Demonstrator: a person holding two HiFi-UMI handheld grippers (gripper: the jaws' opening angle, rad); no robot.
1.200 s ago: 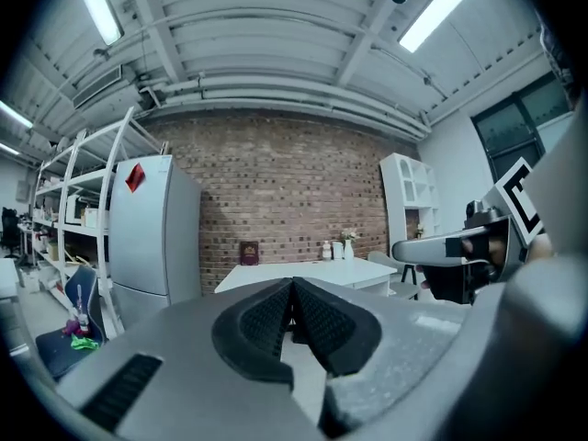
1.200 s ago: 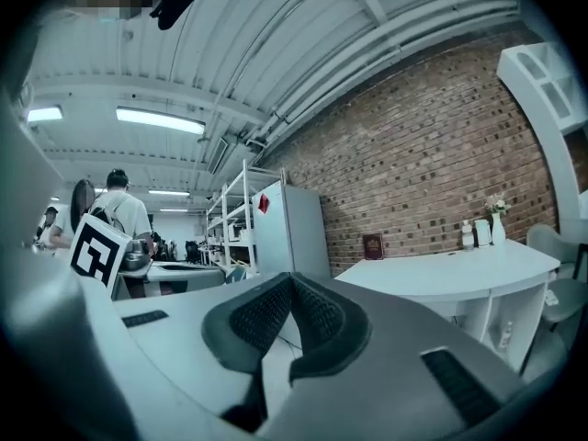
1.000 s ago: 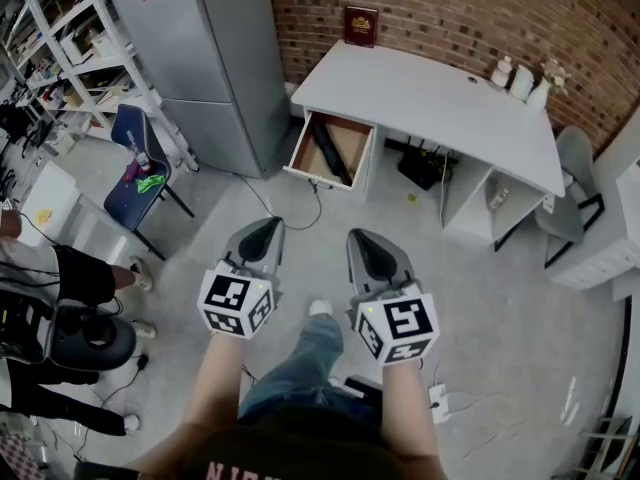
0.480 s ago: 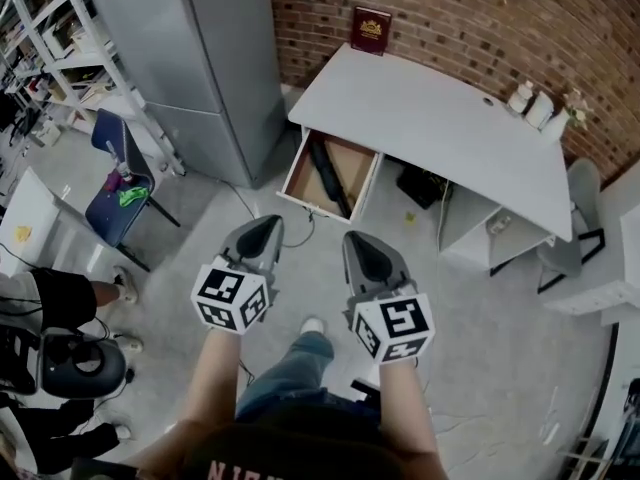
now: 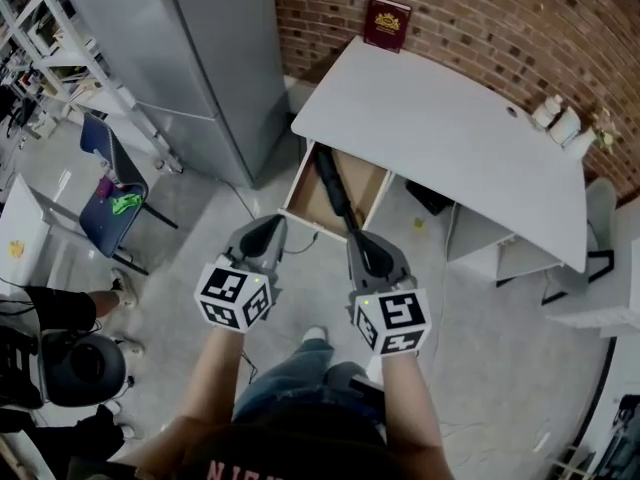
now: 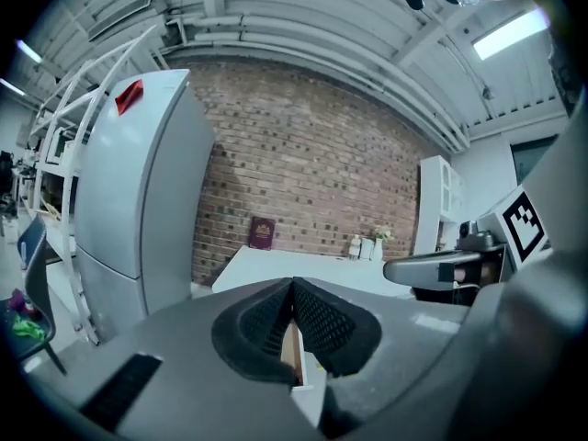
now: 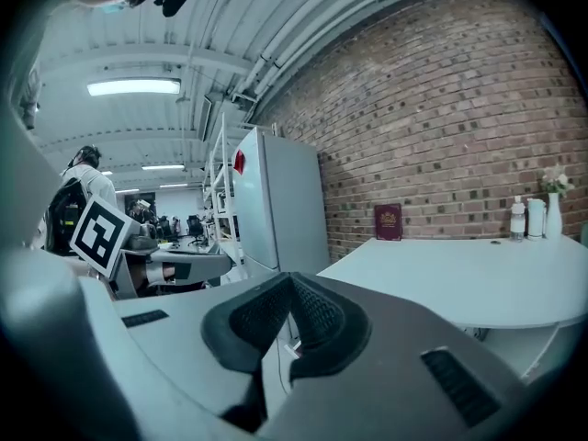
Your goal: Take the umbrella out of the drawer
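approach to the open drawer, seen from above and along each tool. the left gripper (image 5: 264,234) has its jaws pressed together with nothing between the pads; only a sliver of the drawer's wood shows through the slit behind them. the right gripper (image 5: 371,256) is likewise fully closed and empty. both point forward and a little downward, side by side and level with one another.

the umbrella (image 5: 334,190), black and folded, lies in the drawer (image 5: 305,190), ahead of and below both sets of jaws. its long axis runs roughly along the line the jaws point, from the back of the drawer to its front edge, slanting toward the right gripper at the near end. that near end sits just ahead of the right jaws, seemingly lower, though how much lower cannot be judged. the left jaws stand off to one side, facing the drawer's front left corner. the right hand is judged the nearer; its jaws would have to open before any grasp.

the drawer hangs pulled out from under a white desk (image 5: 440,133), whose top is bare in the middle, with a dark red book (image 5: 386,22) at the far edge and small bottles (image 5: 556,120) to the far right of the jaws. behind runs a brick wall (image 5: 490,13); a tall grey cabinet (image 5: 190,58) stands to the left, a blue chair (image 5: 104,180) further left, on a grey floor (image 5: 490,358).
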